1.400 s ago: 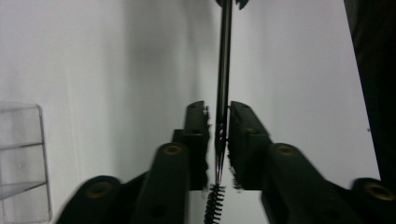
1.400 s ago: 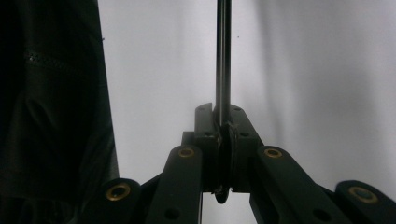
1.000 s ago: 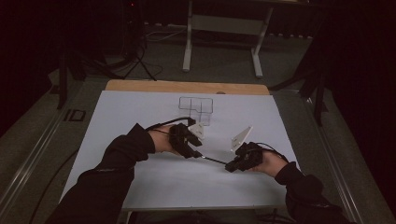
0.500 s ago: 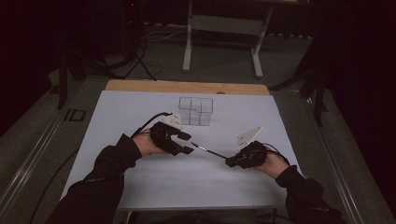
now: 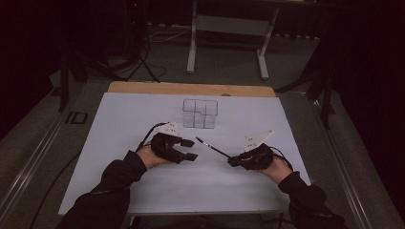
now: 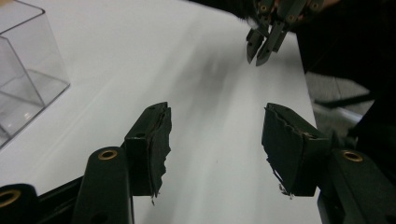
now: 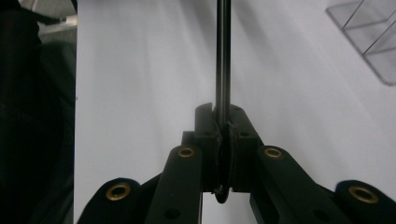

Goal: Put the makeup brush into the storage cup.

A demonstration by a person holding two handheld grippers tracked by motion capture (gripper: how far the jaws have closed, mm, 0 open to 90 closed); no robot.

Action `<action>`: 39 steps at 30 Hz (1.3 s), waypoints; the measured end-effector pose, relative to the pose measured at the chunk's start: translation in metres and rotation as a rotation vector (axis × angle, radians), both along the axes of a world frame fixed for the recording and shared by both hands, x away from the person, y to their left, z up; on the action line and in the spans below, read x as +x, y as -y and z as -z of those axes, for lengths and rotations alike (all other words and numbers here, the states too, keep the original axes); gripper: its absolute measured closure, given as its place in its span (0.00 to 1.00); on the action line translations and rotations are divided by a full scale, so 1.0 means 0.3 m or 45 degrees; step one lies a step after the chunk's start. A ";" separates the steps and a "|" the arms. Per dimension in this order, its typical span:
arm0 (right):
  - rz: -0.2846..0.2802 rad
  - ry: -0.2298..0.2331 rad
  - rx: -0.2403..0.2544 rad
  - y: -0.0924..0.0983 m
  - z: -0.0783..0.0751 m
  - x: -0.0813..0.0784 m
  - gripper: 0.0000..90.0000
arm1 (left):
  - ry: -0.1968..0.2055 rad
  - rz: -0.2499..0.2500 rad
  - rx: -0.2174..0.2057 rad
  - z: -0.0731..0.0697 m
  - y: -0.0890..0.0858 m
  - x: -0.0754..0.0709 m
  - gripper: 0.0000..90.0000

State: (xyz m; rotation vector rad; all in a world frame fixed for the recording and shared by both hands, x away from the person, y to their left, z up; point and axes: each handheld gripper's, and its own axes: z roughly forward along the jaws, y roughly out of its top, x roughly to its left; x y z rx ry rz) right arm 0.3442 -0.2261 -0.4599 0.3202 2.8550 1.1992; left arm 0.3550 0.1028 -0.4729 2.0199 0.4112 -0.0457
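Observation:
My right gripper [image 5: 231, 161] [image 7: 223, 116] is shut on a thin dark rod [image 5: 212, 147] [image 7: 222, 56]. The rod points up and left across the white sheet and ends in a small pale tip near my left gripper. My left gripper [image 5: 190, 149] [image 6: 215, 135] is open just left of that tip. Its jaws have just been opening, and only bare sheet lies between its pads [image 6: 156, 140]. In the left gripper view, the right gripper [image 6: 259, 49] sits farther off. A clear compartment box [image 5: 200, 113] [image 6: 23, 79] [image 7: 369, 32] stands behind both grippers.
A white sheet [image 5: 119, 124] covers the table, with a wooden edge [image 5: 191, 88] at the far side. A metal stand [image 5: 224, 28] and cables lie on the dark floor beyond. Both forearms in dark sleeves come in from the near edge.
My left gripper has drawn back to the left and lower, away from the rod and the box, and its jaws stand wider. The right gripper has stayed put with the rod.

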 end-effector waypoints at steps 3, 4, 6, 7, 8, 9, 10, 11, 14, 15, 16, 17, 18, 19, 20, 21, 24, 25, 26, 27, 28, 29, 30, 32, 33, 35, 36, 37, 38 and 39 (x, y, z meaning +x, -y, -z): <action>0.007 0.010 0.044 0.003 -0.006 -0.002 0.94 | 0.004 -0.038 -0.070 0.013 0.002 -0.001 0.49; 0.007 0.010 0.044 0.003 -0.006 -0.002 0.94 | 0.004 -0.038 -0.070 0.013 0.002 -0.001 0.49; 0.009 0.026 0.074 0.002 -0.007 -0.006 0.95 | -0.003 -0.049 -0.130 0.018 0.010 -0.001 0.50; 0.007 0.028 0.083 0.001 -0.007 -0.008 0.95 | -0.007 -0.043 -0.140 0.018 0.013 0.000 0.50; 0.004 0.039 0.092 0.001 -0.008 -0.009 0.95 | -0.005 -0.031 -0.160 0.016 0.018 -0.002 0.50; 0.006 0.043 0.108 0.001 -0.009 -0.011 0.94 | -0.004 -0.031 -0.175 0.014 0.021 -0.004 0.50; 0.006 0.043 0.108 0.001 -0.009 -0.011 0.94 | -0.004 -0.031 -0.175 0.014 0.021 -0.004 0.50; 0.004 0.044 0.115 0.000 -0.009 -0.012 0.94 | -0.015 -0.025 -0.223 0.007 0.030 -0.004 0.50; 0.001 0.063 0.142 -0.003 -0.010 -0.015 0.95 | -0.011 -0.028 -0.243 -0.002 0.046 -0.006 0.50; -0.002 0.062 0.148 -0.004 -0.009 -0.015 0.95 | -0.011 -0.029 -0.248 -0.004 0.052 -0.007 0.50; -0.009 0.064 0.150 -0.007 -0.009 -0.016 0.95 | -0.021 -0.027 -0.259 -0.005 0.057 -0.007 0.50; -0.010 0.069 0.150 -0.009 -0.008 -0.017 0.95 | -0.022 -0.026 -0.271 -0.005 0.061 -0.006 0.50; -0.011 0.070 0.150 -0.011 -0.008 -0.017 0.95 | -0.024 -0.027 -0.278 -0.006 0.066 -0.007 0.50; -0.010 0.074 0.155 -0.013 -0.007 -0.017 0.95 | -0.026 -0.026 -0.293 -0.007 0.068 -0.007 0.51; -0.008 0.077 0.158 -0.015 -0.007 -0.017 0.95 | -0.030 -0.027 -0.313 -0.009 0.070 -0.007 0.51; -0.004 0.080 0.163 -0.016 -0.008 -0.017 0.95 | -0.031 -0.032 -0.332 -0.011 0.070 -0.007 0.52; 0.001 0.097 0.180 -0.017 -0.009 -0.017 0.95 | -0.033 -0.038 -0.381 -0.018 0.068 -0.007 0.55; 0.000 0.100 0.184 -0.017 -0.009 -0.017 0.95 | -0.034 -0.037 -0.392 -0.021 0.067 -0.007 0.55; 0.000 0.104 0.187 -0.018 -0.009 -0.018 0.95 | -0.034 -0.041 -0.399 -0.024 0.067 -0.008 0.55; 0.000 0.105 0.186 -0.019 -0.008 -0.018 0.95 | -0.038 -0.033 -0.413 -0.026 0.065 -0.007 0.56; 0.000 0.105 0.186 -0.019 -0.008 -0.018 0.95 | -0.038 -0.033 -0.413 -0.026 0.065 -0.007 0.57; -0.003 0.102 0.186 -0.019 -0.007 -0.018 0.95 | -0.031 -0.039 -0.427 -0.032 0.064 -0.010 0.57; -0.001 0.102 0.185 -0.021 -0.002 -0.018 0.95 | -0.034 -0.029 -0.434 -0.035 0.065 -0.011 0.59; 0.002 0.102 0.189 -0.022 0.002 -0.018 0.95 | -0.033 -0.030 -0.440 -0.039 0.065 -0.012 0.61; 0.003 0.099 0.188 -0.022 0.003 -0.017 0.95 | -0.037 -0.025 -0.447 -0.040 0.065 -0.012 0.64; 0.003 0.102 0.192 -0.023 0.005 -0.016 0.94 | -0.039 -0.025 -0.457 -0.043 0.067 -0.012 0.69; 0.001 0.103 0.192 -0.024 0.004 -0.016 0.94 | -0.043 -0.022 -0.465 -0.044 0.068 -0.012 0.72; 0.001 0.107 0.189 -0.025 0.004 -0.016 0.95 | -0.038 -0.022 -0.466 -0.045 0.070 -0.012 0.74; -0.001 0.106 0.191 -0.026 0.003 -0.016 0.95 | -0.044 -0.011 -0.465 -0.047 0.072 -0.011 0.76; -0.001 0.106 0.191 -0.027 0.003 -0.016 0.95 | -0.044 -0.009 -0.467 -0.048 0.075 -0.012 0.78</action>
